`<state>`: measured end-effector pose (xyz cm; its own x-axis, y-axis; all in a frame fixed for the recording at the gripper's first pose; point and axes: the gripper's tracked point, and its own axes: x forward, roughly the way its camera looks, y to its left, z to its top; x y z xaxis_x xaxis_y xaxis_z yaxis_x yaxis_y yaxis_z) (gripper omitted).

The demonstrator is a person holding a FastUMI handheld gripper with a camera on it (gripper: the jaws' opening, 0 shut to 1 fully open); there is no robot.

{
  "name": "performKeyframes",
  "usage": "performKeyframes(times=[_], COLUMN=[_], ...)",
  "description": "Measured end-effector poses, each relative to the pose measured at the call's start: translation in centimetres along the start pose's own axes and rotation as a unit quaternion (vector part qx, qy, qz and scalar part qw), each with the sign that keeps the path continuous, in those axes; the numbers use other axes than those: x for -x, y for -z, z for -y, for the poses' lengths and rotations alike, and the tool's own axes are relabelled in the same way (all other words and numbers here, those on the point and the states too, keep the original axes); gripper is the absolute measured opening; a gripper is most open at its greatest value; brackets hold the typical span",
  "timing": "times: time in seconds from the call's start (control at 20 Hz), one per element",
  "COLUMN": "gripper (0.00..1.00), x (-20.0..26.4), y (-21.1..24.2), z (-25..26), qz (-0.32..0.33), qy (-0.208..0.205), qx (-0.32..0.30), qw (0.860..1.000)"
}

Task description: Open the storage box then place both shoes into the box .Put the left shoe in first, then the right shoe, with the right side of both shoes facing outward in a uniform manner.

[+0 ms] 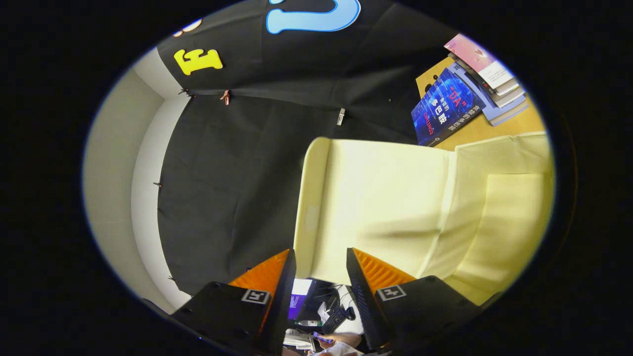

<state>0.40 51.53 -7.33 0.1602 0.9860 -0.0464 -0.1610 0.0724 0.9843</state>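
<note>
Gripper (320, 257): fingers spread apart, pinching nothing
Storage box (385, 198): pale yellow; just ahead of the fingers, slightly right
Books (465, 94): stacked on wooden surface, far right beyond box

The blue book (447, 106) on the table (474, 128) carries the letters "DA" in quote marks on its cover, beside lines of Chinese characters too small to make out. Each finger (254, 296) of the gripper (320, 259) bears a square black-and-white marker, with no letters or numbers. The pink book (478, 59) shows print too fine to read.
</note>
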Motion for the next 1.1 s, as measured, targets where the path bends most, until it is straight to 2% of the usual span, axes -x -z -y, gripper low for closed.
performKeyframes(times=[0.05, 0.1, 0.15, 0.3, 0.45, 0.6, 0.7, 0.9, 1.1], gripper=[0.67, 0.75, 0.76, 0.87, 0.87, 0.87, 0.88, 0.88, 0.88], x=[0.4, 0.8, 1.4, 4.0, 8.3, 13.8, 18.2, 27.9, 36.5], y=[-0.6, -1.2, -1.8, -2.2, -2.2, -2.3, -1.9, -1.0, 1.5], z=[0.0, -0.1, 0.0, 1.3, 3.6, 6.1, 8.9, 14.7, 21.9], qz=[0.013, 0.027, 0.038, 0.057, 0.079, 0.109, 0.115, 0.131, 0.117], qy=[0.006, 0.01, 0.019, 0.058, 0.118, 0.182, 0.233, 0.345, 0.457], qx=[0.002, 0.009, 0.02, 0.065, 0.144, 0.214, 0.237, 0.248, 0.248], qw=[1.0, 1.0, 0.999, 0.995, 0.979, 0.954, 0.936, 0.896, 0.846])
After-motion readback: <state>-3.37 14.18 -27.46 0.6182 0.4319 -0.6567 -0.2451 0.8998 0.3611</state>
